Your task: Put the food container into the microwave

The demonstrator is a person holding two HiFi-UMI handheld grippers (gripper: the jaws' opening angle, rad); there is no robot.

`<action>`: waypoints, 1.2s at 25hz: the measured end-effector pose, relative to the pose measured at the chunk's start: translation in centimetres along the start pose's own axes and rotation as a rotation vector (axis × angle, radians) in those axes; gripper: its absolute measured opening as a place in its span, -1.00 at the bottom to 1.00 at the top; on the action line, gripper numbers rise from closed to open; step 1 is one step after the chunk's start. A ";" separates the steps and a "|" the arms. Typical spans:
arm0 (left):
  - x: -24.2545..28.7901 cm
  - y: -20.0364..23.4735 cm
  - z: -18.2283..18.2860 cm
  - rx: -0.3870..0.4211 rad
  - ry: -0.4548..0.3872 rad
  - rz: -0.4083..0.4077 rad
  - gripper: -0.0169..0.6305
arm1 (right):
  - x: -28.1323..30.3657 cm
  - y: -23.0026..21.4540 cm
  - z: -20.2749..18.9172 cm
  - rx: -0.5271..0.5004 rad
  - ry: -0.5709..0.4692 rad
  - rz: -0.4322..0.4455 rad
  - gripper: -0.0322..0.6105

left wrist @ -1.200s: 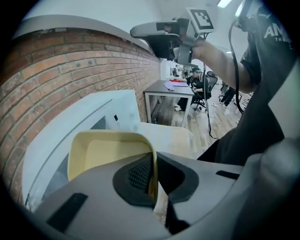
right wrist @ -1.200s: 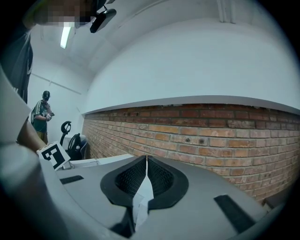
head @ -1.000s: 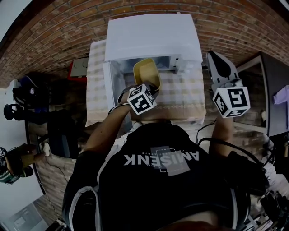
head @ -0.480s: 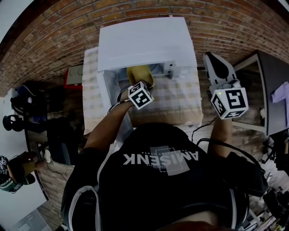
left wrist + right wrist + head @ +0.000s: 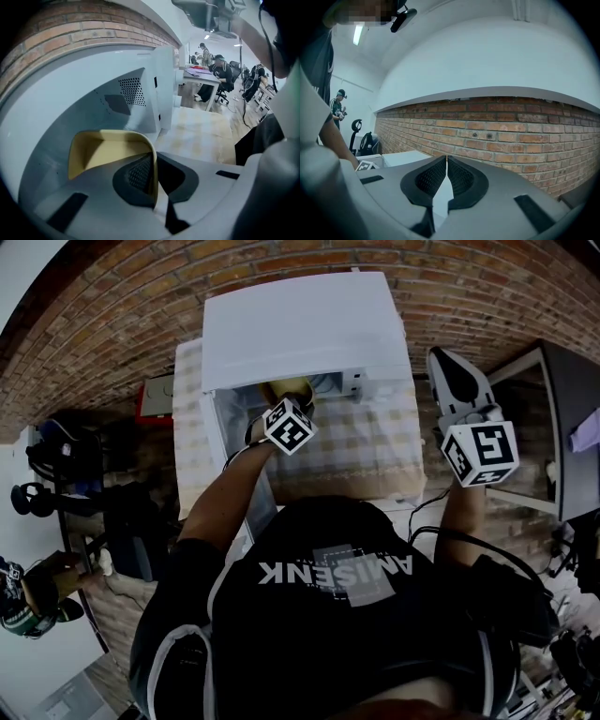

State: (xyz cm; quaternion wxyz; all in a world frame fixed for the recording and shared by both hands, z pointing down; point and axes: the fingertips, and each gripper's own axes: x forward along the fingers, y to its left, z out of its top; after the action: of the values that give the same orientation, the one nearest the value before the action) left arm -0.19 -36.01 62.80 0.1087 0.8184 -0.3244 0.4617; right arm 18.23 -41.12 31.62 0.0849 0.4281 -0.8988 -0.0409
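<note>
A yellow food container (image 5: pixel 101 152) is pinched by its rim in my left gripper (image 5: pixel 153 173), which is shut on it. The container sits inside the open cavity of the white microwave (image 5: pixel 300 329), and in the head view only a sliver of the yellow container (image 5: pixel 286 390) shows under the microwave's top edge, just beyond the left gripper (image 5: pixel 281 418). The microwave's door (image 5: pixel 161 89) stands open to the right in the left gripper view. My right gripper (image 5: pixel 446 161) is shut on nothing and held up at the right, facing the brick wall (image 5: pixel 511 136); the head view shows the right gripper (image 5: pixel 452 381) beside the microwave.
The microwave stands on a counter with a checked cloth (image 5: pixel 361 442). A dark desk (image 5: pixel 567 427) lies at the right. A person (image 5: pixel 28 587) stands at the far left, and other people sit at desks (image 5: pixel 213 70) in the room behind.
My left gripper has pushed the yellow container forward into the microwave cavity, so most of it is now hidden under the microwave's top. The right gripper has hardly moved.
</note>
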 end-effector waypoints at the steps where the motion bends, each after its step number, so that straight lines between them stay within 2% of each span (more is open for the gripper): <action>1: 0.2 0.2 0.0 0.008 0.003 0.010 -0.90 | -0.1 -0.1 0.0 0.000 -0.001 -0.003 -0.77; 5: 1.0 1.3 -0.1 0.028 0.018 0.033 -0.90 | 0.0 0.0 0.1 0.001 -0.004 -0.006 -0.77; 9: 1.9 2.5 -0.5 -0.016 0.028 0.036 -0.90 | 0.1 0.2 -0.1 -0.003 0.010 -0.001 -0.77; 17: 3.0 4.6 -1.1 -0.023 0.048 0.050 -0.90 | 0.0 0.3 -1.1 0.000 0.041 -0.019 -0.77; 21: 4.4 5.4 -1.6 -0.059 0.049 0.042 -0.90 | -0.4 0.3 -1.7 0.014 0.053 -0.034 -0.77; 30: 4.9 6.1 -0.5 0.066 0.025 0.105 -0.90 | -1.3 -0.2 -2.8 0.024 0.089 -0.073 -0.77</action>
State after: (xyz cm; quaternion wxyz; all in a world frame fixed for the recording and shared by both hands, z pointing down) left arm -2.61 -42.58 66.32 0.0614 0.7976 -0.3500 0.4875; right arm 19.68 -40.27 34.21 0.1184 0.4630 -0.8783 -0.0142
